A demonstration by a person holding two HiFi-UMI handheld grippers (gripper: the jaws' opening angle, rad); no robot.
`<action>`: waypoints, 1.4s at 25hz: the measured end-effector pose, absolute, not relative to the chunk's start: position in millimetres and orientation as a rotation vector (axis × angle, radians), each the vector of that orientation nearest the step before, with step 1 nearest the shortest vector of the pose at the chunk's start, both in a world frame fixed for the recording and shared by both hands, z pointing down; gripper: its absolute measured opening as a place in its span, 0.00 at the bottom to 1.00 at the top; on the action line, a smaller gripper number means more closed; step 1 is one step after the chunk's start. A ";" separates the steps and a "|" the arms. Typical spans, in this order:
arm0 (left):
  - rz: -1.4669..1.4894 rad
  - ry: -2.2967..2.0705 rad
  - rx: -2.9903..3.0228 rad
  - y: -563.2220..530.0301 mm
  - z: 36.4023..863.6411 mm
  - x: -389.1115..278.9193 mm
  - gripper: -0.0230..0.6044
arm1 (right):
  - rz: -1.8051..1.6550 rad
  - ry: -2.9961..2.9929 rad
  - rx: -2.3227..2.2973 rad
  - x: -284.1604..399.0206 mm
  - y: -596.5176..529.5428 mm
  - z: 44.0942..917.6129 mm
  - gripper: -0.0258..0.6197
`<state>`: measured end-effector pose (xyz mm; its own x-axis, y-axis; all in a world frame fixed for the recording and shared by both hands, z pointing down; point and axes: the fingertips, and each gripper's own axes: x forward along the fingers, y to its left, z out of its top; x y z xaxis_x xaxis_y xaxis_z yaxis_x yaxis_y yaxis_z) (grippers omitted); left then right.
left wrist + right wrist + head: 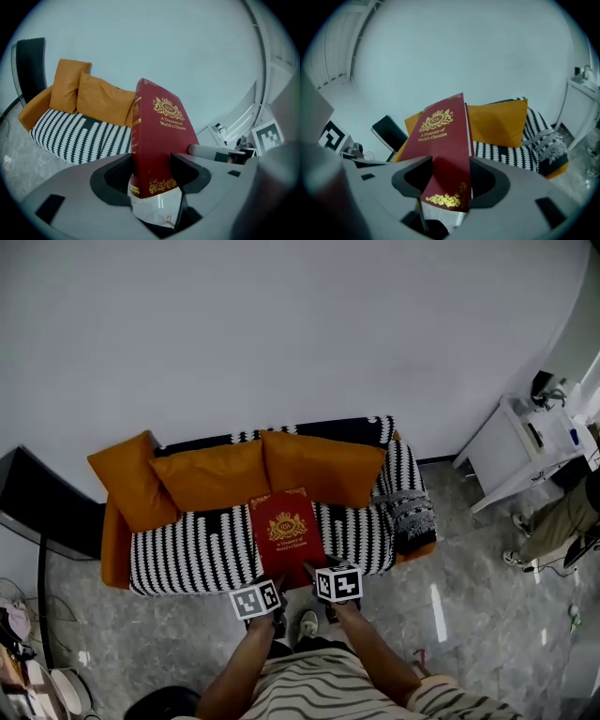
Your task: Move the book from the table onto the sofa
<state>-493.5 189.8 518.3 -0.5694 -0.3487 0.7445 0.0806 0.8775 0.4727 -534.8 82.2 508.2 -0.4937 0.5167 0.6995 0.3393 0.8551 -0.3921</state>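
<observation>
A thick red book with gold lettering is held flat over the front of the sofa, which has a black-and-white patterned seat. My left gripper is shut on the book's near left corner. My right gripper is shut on the book's near right corner. In both gripper views the dark pads press on the cover from each side. The book's far end reaches toward the orange cushions.
An orange pillow leans at the sofa's left end. A dark chair or panel stands left of the sofa. A white table is at the right, with a person's legs beside it. The grey tiled floor lies in front.
</observation>
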 end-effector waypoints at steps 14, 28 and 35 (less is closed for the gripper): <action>-0.557 -2.036 0.177 198.7 567.8 -525.0 0.45 | 0.282 -2.064 -0.585 -564.8 90.1 562.2 0.42; -0.572 -1.995 0.183 231.5 636.6 -555.3 0.45 | 0.274 -2.007 -0.561 -594.0 121.9 631.3 0.42; -0.578 -1.962 0.174 237.7 675.4 -569.0 0.45 | 0.277 -1.971 -0.538 -607.3 128.7 671.1 0.42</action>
